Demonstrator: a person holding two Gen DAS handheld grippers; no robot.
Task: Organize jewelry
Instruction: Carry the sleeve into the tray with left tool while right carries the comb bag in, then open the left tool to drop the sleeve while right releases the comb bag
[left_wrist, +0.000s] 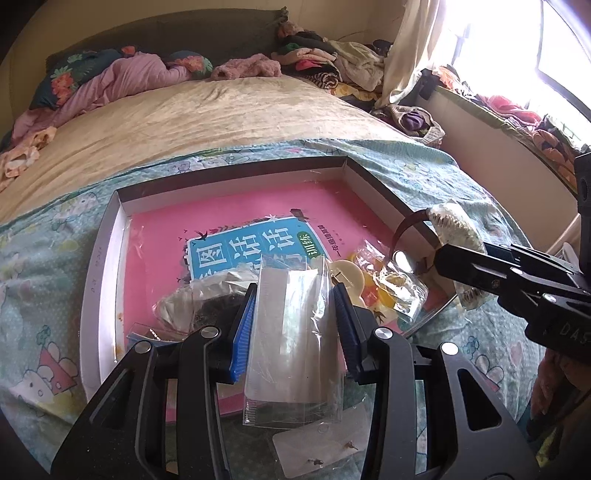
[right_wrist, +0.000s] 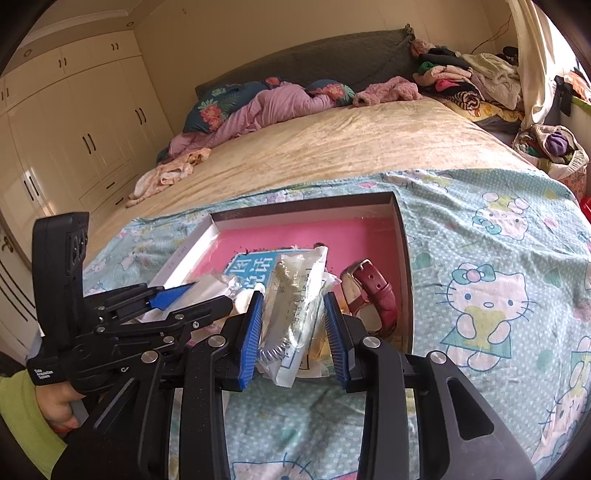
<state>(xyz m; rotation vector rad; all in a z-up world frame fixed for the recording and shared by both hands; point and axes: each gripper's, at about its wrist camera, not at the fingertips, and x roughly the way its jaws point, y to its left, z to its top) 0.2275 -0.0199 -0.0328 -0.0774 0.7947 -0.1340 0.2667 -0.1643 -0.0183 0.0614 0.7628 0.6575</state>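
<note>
book title partly covered by bags

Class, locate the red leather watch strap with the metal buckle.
In the right wrist view, the red leather watch strap lies inside the shallow white box, against its right wall, just right of the right gripper.

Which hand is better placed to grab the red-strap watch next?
Right, likely: the watch lies in the box just right of the right gripper, though a packet sits between its jaws. The left gripper straddles a clear bag farther left.

Black grippers bore ribbed blue fingers, silver screws; behind them, a lime-green sleeve and bare hand.
</note>
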